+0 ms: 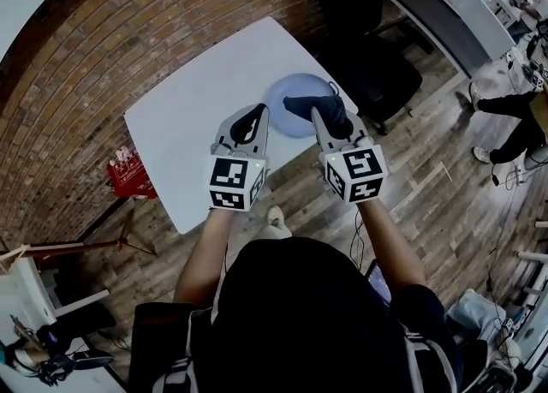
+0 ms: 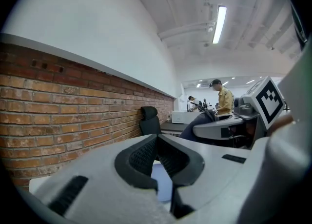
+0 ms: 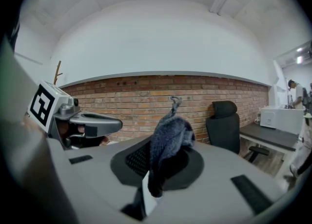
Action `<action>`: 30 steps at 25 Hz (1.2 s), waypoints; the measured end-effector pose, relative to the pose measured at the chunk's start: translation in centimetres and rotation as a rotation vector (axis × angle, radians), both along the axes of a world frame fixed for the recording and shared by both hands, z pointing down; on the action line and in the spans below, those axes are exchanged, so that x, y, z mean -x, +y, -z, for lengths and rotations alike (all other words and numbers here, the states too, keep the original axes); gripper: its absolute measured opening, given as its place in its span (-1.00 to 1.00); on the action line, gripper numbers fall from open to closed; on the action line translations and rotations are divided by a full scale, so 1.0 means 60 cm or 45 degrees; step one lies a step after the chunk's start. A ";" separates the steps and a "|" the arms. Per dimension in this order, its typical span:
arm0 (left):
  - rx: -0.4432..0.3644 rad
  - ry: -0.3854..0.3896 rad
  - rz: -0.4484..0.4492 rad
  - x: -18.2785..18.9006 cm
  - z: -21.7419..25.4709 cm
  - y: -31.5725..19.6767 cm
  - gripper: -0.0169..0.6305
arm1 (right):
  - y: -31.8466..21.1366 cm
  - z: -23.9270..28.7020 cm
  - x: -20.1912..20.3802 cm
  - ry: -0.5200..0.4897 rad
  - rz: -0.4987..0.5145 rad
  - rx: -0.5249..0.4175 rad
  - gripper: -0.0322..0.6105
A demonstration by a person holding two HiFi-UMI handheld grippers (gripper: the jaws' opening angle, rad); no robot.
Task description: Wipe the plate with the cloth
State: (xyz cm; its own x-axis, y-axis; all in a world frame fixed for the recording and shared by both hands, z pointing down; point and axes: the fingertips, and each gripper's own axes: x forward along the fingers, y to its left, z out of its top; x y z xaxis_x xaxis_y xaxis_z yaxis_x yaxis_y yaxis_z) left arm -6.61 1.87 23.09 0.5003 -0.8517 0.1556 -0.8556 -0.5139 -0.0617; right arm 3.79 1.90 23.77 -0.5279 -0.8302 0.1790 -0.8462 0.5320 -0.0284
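A pale blue plate [image 1: 289, 92] lies on the white table [image 1: 197, 117] near its right front corner. My right gripper [image 1: 323, 114] is shut on a dark grey-blue cloth [image 1: 310, 106], held over the plate's near right part. In the right gripper view the cloth [image 3: 169, 136] bunches up between the jaws and sticks out above them. My left gripper [image 1: 259, 111] hovers just left of the plate, shut with nothing in it. In the left gripper view its jaws meet at the tips [image 2: 156, 137], and a strip of the plate [image 2: 163, 184] shows below them.
A black office chair [image 1: 364, 32] stands just beyond the table's right corner. A brick wall [image 1: 128, 32] runs behind the table. A red object [image 1: 130, 177] sits on the wooden floor at the table's left. A person [image 1: 514, 117] stands at far right.
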 end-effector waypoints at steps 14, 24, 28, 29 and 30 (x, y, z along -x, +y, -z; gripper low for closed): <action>0.065 0.027 -0.111 0.037 -0.029 -0.068 -0.89 | -0.069 -0.022 0.036 0.039 -0.098 0.057 -0.77; 0.162 0.011 -0.163 0.039 -0.087 -0.090 -0.89 | -0.089 -0.059 0.044 0.090 -0.101 0.098 -0.77; 0.192 0.000 -0.173 0.021 -0.114 -0.102 -0.89 | -0.103 -0.076 0.027 0.098 -0.099 0.120 -0.77; 0.204 0.003 -0.174 0.018 -0.122 -0.104 -0.89 | -0.106 -0.082 0.023 0.101 -0.097 0.128 -0.77; 0.220 0.008 -0.175 0.014 -0.129 -0.105 -0.89 | -0.108 -0.088 0.018 0.105 -0.096 0.137 -0.77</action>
